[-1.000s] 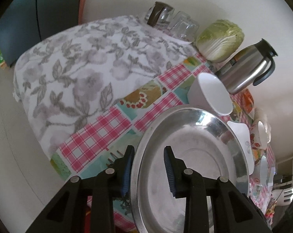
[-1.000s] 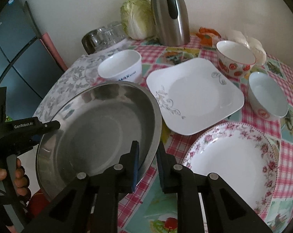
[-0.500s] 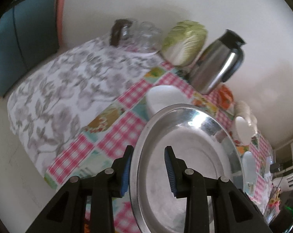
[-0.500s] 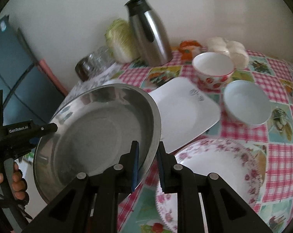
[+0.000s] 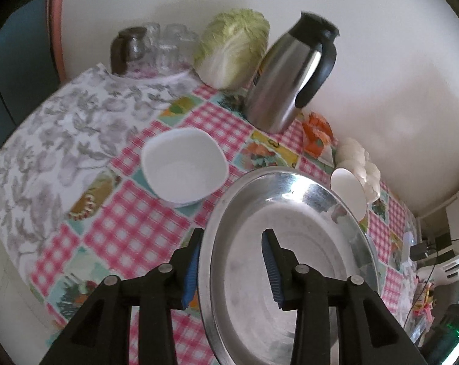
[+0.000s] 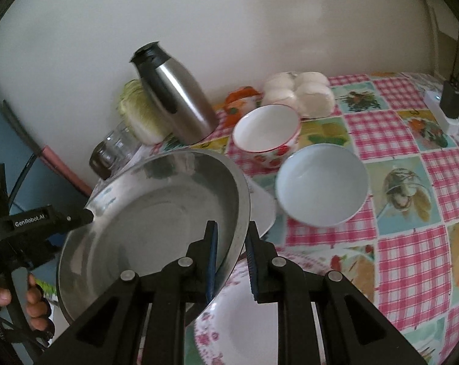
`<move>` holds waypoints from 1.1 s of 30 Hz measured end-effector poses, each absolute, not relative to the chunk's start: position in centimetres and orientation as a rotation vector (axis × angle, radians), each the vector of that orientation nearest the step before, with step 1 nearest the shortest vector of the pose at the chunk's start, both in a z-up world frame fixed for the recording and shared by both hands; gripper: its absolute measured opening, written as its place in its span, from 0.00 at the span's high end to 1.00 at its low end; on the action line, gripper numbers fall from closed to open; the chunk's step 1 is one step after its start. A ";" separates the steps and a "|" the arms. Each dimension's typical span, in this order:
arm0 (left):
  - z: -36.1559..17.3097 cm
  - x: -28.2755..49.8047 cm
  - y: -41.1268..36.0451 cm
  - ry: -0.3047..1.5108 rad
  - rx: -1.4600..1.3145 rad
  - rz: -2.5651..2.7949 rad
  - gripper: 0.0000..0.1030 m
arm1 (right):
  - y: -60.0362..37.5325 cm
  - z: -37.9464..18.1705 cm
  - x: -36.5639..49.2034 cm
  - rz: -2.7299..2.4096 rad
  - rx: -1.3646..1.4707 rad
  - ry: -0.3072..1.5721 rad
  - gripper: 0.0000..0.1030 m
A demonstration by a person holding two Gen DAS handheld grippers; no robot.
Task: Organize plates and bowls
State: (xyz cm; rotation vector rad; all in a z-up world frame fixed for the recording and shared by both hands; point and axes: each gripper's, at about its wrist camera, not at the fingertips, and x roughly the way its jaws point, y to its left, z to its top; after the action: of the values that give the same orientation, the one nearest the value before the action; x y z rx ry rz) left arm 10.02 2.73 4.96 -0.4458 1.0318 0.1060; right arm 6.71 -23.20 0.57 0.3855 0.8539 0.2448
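Both grippers hold a large steel plate [image 5: 290, 258] [image 6: 156, 222] in the air above the table. My left gripper [image 5: 232, 261] is shut on its left rim. My right gripper [image 6: 231, 252] is shut on its right rim. A white square bowl [image 5: 184, 167] sits on the cloth left of the plate. In the right wrist view a strawberry bowl [image 6: 266, 133] and a pale blue bowl [image 6: 320, 182] stand to the right, a white square plate [image 6: 263, 210] shows behind the steel plate, and a pink floral plate [image 6: 244, 319] lies under my right gripper.
A steel thermos [image 5: 287, 76] [image 6: 174, 94], a cabbage [image 5: 232, 45] and glass jars [image 5: 150, 48] stand along the back wall. White buns [image 6: 302, 94] and an orange packet [image 6: 241, 97] lie behind the bowls. A charger [image 6: 448, 103] sits at the far right.
Both grippers have carried the steel plate up and to the right, tilting it. It now hides most of the white square plate and overhangs the floral plate.
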 end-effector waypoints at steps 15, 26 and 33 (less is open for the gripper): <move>0.3 13.6 3.1 1.104 -0.440 0.079 0.59 | -23.2 -2.9 10.2 0.210 0.376 0.936 0.82; -0.5 15.5 2.8 1.062 -0.425 0.034 0.57 | -22.6 -4.2 12.0 0.167 0.352 0.965 0.80; -1.7 16.0 2.2 1.060 -0.405 0.031 0.50 | -22.7 -4.5 12.5 0.152 0.346 0.960 0.80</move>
State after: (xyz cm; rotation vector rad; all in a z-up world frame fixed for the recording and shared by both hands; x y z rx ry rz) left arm 16.04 2.23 -1.72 -0.4055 1.0601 0.0306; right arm 12.46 -22.73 -4.49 0.3461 0.9603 0.1516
